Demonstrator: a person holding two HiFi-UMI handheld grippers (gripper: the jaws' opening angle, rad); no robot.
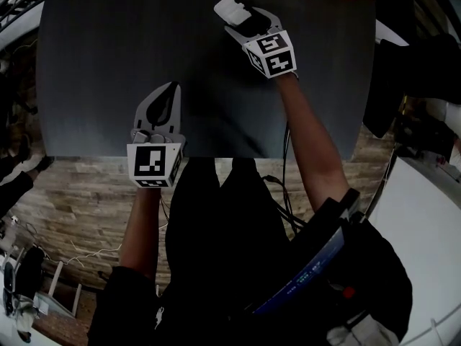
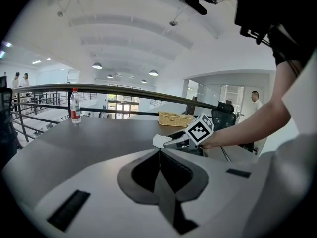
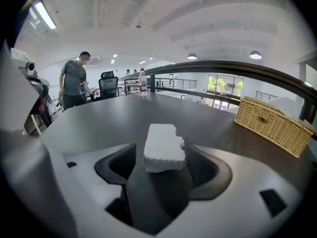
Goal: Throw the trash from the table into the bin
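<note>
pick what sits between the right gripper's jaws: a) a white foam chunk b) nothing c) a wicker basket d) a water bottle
a: in the right gripper view a white foam chunk lies between the wide-apart jaws of the right gripper, while the water bottle and the wicker basket stand farther off on the table.

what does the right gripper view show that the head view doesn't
Only the right gripper view: a water bottle at the table's far edge, a person standing beyond it, and a close look at the white foam chunk lying between the right hand-held gripper's open jaws.
Only the head view: the left hand-held gripper, shut and empty, both arms, and the floor.
Both: the dark table, the foam chunk and the wicker basket, only a corner of it from the head.
</note>
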